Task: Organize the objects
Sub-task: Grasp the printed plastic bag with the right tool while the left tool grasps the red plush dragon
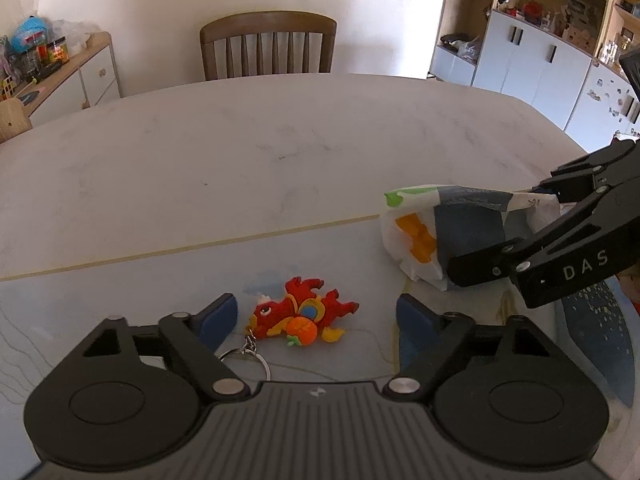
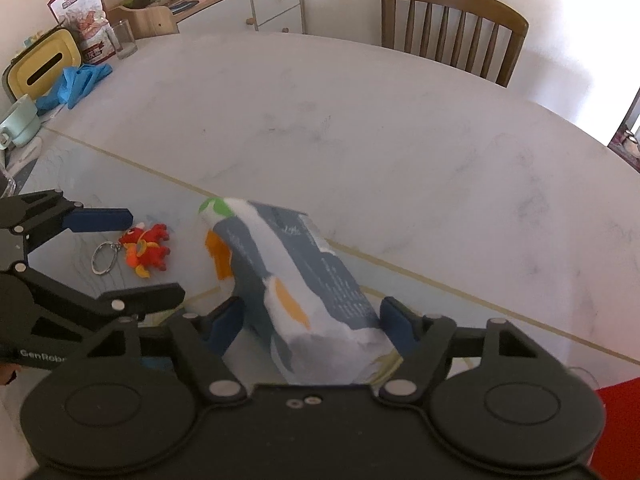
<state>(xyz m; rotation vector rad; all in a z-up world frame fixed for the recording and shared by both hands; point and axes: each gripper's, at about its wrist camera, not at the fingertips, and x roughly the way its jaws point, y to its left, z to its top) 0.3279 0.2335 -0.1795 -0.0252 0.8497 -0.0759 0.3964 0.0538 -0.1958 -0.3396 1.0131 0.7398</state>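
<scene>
A red dragon keychain [image 1: 302,317] with a metal ring lies on the blue mat [image 1: 120,300], between the wide-open fingers of my left gripper [image 1: 316,316], untouched. It also shows in the right wrist view [image 2: 146,249], with the left gripper [image 2: 150,254] around it. A white, grey and orange packet [image 2: 296,280] stands between the fingers of my right gripper [image 2: 312,320], which are spread on either side of it. In the left wrist view the packet [image 1: 448,228] is at right with the right gripper [image 1: 504,232] on it.
The marble table [image 2: 360,128] stretches ahead, with a wooden chair [image 2: 452,24] behind it. At its far left are a yellow box [image 2: 40,68], a blue cloth [image 2: 76,84], a glass [image 2: 124,40] and a pale mug [image 2: 20,120].
</scene>
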